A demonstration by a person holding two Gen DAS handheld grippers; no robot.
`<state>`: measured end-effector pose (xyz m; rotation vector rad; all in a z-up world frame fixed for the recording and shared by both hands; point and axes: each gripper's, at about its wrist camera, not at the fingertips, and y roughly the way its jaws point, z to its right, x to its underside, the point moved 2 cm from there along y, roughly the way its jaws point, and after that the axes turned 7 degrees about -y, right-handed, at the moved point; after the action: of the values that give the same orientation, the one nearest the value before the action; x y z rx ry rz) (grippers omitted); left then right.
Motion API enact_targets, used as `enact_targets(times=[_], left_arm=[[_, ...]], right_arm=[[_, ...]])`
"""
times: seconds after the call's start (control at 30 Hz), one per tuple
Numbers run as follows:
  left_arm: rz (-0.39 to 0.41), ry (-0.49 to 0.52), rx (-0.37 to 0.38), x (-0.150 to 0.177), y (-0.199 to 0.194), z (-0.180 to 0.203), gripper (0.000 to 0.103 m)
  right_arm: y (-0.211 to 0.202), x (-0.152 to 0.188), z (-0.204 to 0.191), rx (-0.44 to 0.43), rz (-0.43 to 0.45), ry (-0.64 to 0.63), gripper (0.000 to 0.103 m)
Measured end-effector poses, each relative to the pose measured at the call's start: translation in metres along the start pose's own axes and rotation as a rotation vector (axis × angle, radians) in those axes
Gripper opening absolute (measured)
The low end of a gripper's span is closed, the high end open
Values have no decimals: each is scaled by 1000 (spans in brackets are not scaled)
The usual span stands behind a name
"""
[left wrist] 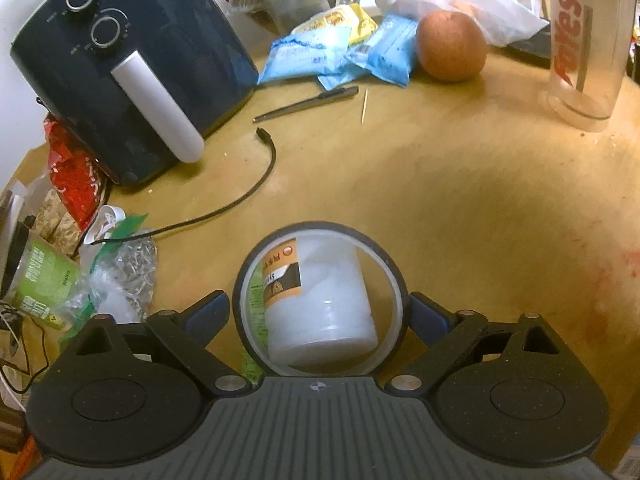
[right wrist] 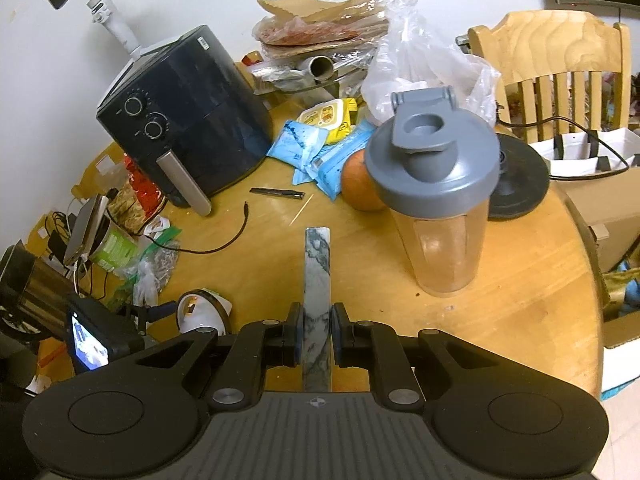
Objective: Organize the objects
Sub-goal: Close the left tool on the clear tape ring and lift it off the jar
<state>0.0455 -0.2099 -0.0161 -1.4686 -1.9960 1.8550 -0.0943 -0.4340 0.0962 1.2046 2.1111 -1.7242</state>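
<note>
The left tongs [left wrist: 320, 312] are straddling, released, a black tape ring [left wrist: 394, 276]; the right tongs [right wrist: 316, 338] are grasping a marbled slab [right wrist: 317, 280] edgewise, pointing far.

Yellow-wood table [right wrist: 520, 280], dark navy air fryer [right wrist: 188, 120] w/ silver handle, orange fruit [left wrist: 452, 46], blue & yellow snack packs [left wrist: 340, 46], clear shaker [right wrist: 440, 208] w/ grey lid, white-grey marbled slab [right wrist: 318, 300], white jar [left wrist: 324, 300] w/ orange-black label.
</note>
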Motion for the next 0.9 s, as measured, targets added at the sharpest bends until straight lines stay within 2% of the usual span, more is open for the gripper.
enact_targets(times=[0.03,0.23,0.47,0.9], left_arm=[[-2,-5,9,0,0,0,89],[6,-51,50,-2,-8,-6,88],[54,-70,72,-7,-29,-7,88],[102,-198,100,-15,-77,-19,88]], right_arm=[[0,1,1,2,0,3,17],[-3,4,1,6,4,10,17],[-4,4,0,2,7,9,17],[-11,12,-2,-19,6,-6,17]])
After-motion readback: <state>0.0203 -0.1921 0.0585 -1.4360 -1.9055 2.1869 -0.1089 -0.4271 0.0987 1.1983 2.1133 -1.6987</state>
